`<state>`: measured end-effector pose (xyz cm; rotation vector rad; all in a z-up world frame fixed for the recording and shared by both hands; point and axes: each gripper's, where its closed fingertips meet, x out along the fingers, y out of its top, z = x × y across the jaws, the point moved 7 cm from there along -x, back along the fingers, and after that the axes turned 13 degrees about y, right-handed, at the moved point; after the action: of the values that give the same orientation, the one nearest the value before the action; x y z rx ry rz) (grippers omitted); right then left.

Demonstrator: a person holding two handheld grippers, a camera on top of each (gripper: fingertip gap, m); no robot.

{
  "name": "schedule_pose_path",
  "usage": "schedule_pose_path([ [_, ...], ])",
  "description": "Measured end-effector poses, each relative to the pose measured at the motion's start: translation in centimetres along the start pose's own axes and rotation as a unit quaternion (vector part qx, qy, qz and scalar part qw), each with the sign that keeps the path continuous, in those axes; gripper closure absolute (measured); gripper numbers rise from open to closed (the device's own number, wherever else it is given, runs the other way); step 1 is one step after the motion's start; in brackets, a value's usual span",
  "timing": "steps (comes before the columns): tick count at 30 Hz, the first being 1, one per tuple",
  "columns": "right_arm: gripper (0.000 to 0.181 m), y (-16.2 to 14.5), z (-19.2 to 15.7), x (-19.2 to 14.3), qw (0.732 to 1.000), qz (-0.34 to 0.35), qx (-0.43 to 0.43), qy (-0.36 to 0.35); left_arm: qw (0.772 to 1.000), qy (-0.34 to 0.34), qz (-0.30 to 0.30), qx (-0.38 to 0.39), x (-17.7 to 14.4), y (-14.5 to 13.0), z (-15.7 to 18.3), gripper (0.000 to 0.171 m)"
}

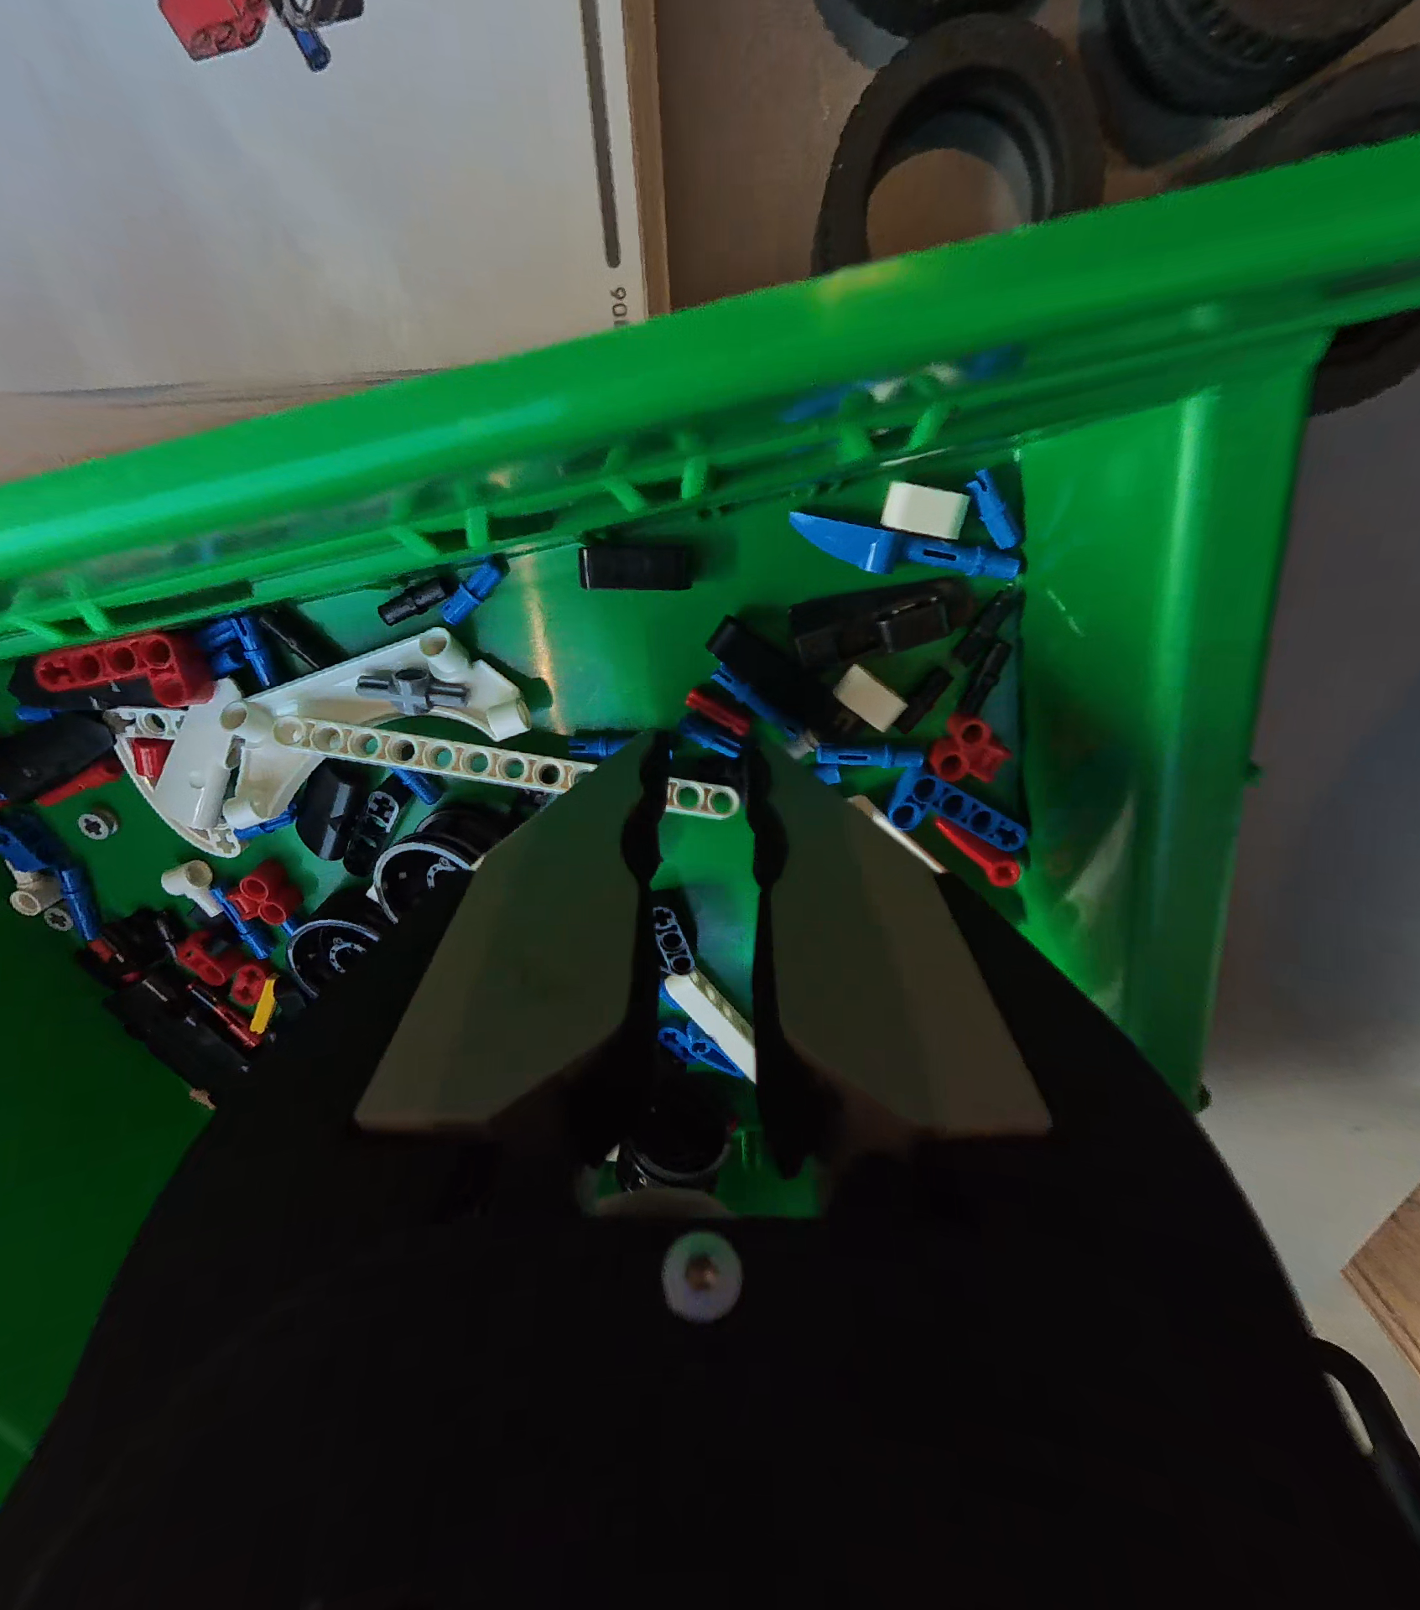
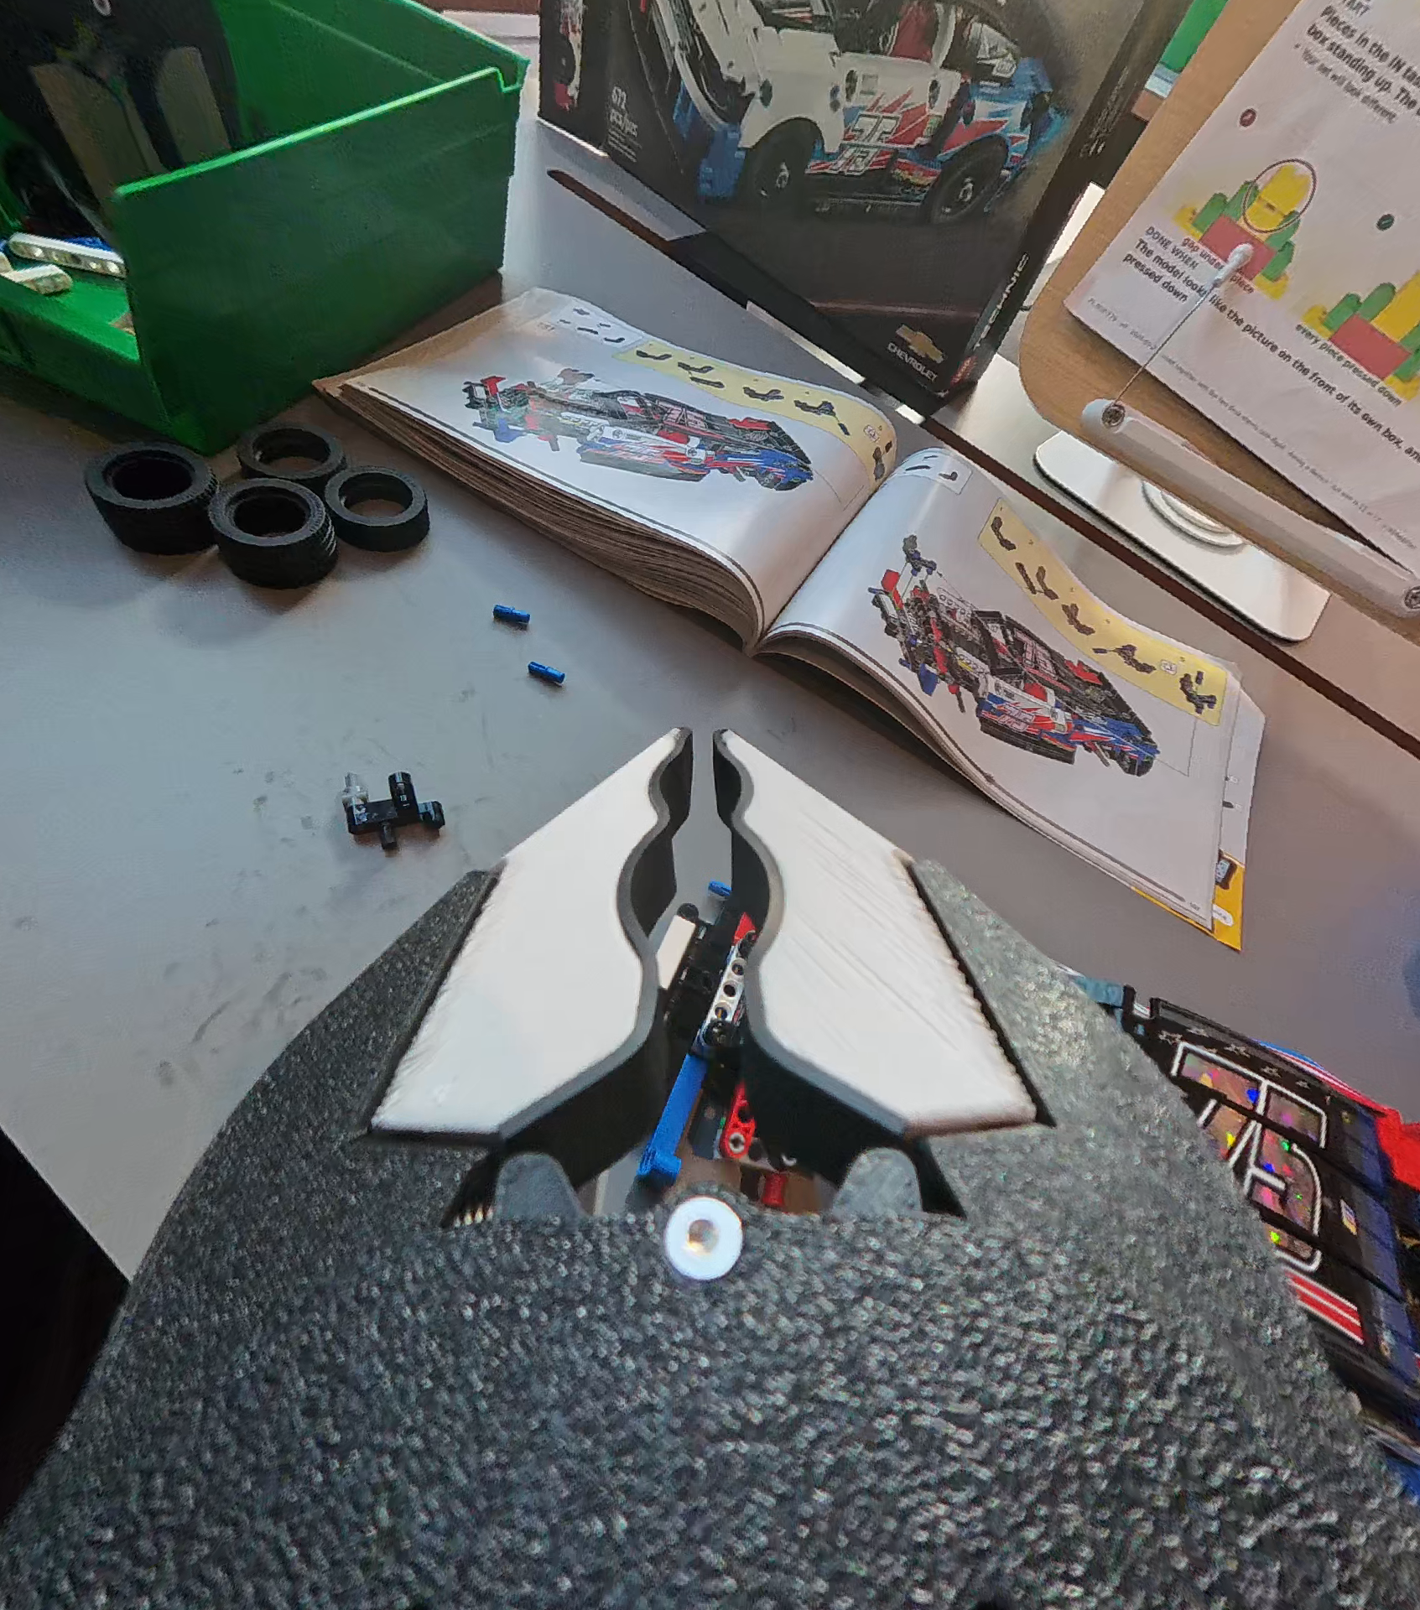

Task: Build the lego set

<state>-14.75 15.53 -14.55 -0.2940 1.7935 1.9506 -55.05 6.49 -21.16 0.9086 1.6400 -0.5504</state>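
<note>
My left gripper (image 1: 704,756) is down inside the green bin (image 1: 689,392), open by a narrow gap, with its tips over the end of a long white beam (image 1: 445,754). Loose blue, red, black and white pieces lie around it on the bin floor. It also shows in the right wrist view (image 2: 122,113), inside the bin (image 2: 323,218). My right gripper (image 2: 699,742) has its jaws almost closed, with part of the partly built car model (image 2: 1299,1220) between them. The model runs off under the gripper to the lower right.
On the grey table lie several black tyres (image 2: 270,514), two blue pins (image 2: 511,614) and a small black sub-assembly (image 2: 392,810). An open instruction booklet (image 2: 689,453) lies ahead. The set's box (image 2: 819,131) and a sheet on a stand (image 2: 1299,261) are behind it. The tips of one gripper are about 40 centimeters away from the tips of the other. The left gripper is farther from the partly built car model (image 2: 1299,1220), some 55 centimeters, than the right, some 20 centimeters.
</note>
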Motion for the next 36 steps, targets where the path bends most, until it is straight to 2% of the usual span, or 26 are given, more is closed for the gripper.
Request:
schedule_pose_path([
  [6,0.178,-0.3,0.2,-0.2,1.0,0.008,0.007,0.002,1.0,-0.002,0.006,-0.009,0.4,0.0,0.4,0.154],
  [13,0.178,-0.7,0.3,-0.2,1.0,0.006,0.008,0.003,1.0,0.009,0.009,-0.005,0.4,-0.2,0.2,0.165],
  [22,0.179,-1.0,0.3,-0.2,1.0,0.004,0.011,0.003,1.0,0.018,0.015,0.003,0.1,-0.7,-0.1,0.166],
  [25,0.179,-1.0,0.3,-0.3,1.0,0.006,0.012,0.003,0.999,0.035,0.035,0.003,-1.0,-1.0,-0.2,0.166],
  [29,0.179,-0.9,0.3,-0.4,1.0,0.01,0.011,0.004,0.993,0.065,0.099,0.025,-3.6,-0.5,0.2,0.166],
  [32,0.179,-0.7,0.0,-0.5,1.0,0.012,0.006,0.01,0.984,0.09,0.154,0.022,-6.6,1.4,0.4,0.166],
  [36,0.179,-0.5,-0.5,-0.8,1.0,0.014,-0.003,0.013,0.969,0.098,0.226,0.022,-11.6,7.6,2.5,0.166],
])
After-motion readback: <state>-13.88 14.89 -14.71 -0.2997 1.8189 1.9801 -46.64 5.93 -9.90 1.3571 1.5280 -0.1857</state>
